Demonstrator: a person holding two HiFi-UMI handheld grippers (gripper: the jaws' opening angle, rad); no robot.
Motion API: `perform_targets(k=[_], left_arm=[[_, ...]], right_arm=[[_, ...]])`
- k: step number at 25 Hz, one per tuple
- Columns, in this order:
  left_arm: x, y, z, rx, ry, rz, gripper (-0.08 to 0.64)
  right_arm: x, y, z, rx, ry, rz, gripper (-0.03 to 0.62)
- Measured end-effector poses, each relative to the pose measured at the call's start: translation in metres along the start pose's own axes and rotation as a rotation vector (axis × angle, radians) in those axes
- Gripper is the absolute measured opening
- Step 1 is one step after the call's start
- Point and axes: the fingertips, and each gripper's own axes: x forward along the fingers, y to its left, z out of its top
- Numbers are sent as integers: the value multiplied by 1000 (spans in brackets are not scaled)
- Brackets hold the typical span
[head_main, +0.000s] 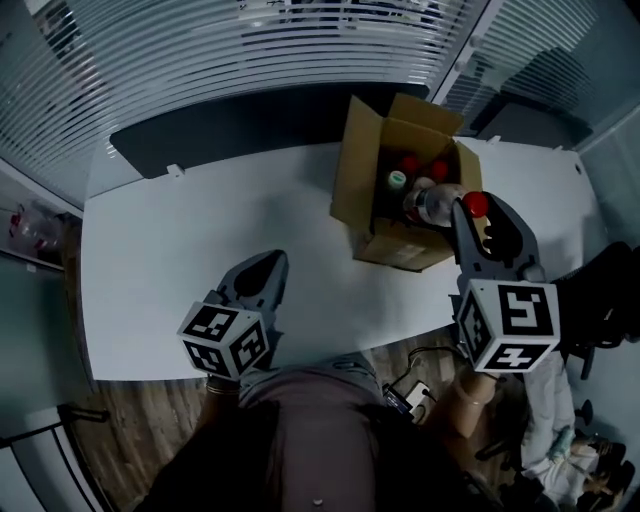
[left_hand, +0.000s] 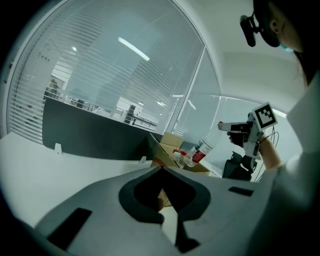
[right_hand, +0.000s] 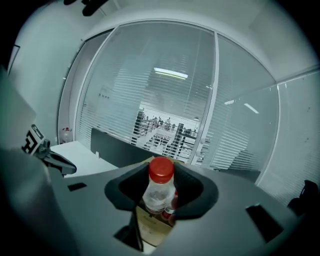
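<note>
My right gripper (head_main: 474, 222) is shut on a clear plastic bottle with a red cap (head_main: 436, 203), held tilted over the open cardboard box (head_main: 360, 170). In the right gripper view the bottle (right_hand: 158, 189) stands between the jaws, with the box (right_hand: 151, 229) below it. Several other bottles (head_main: 399, 181) stand inside the box. My left gripper (head_main: 264, 268) hovers over the white table (head_main: 180, 250) near its front edge, shut and holding nothing. From the left gripper view I see the box (left_hand: 171, 146), the held bottle (left_hand: 202, 148) and the right gripper (left_hand: 234, 128).
A dark partition panel (head_main: 230, 125) runs along the table's far edge, with glass walls and blinds (head_main: 250, 50) behind. An office chair (head_main: 605, 300) stands to the right. The person's lap (head_main: 320, 440) is at the near edge.
</note>
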Motion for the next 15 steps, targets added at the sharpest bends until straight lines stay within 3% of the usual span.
perform_targets(k=[9, 15], left_arm=[[-59, 29, -4, 11, -13, -45, 6], [-103, 55, -11, 10, -21, -24, 6]], right_arm=[[-46, 60, 21, -3, -22, -52, 167], [-63, 106, 23, -5, -16, -35, 167]])
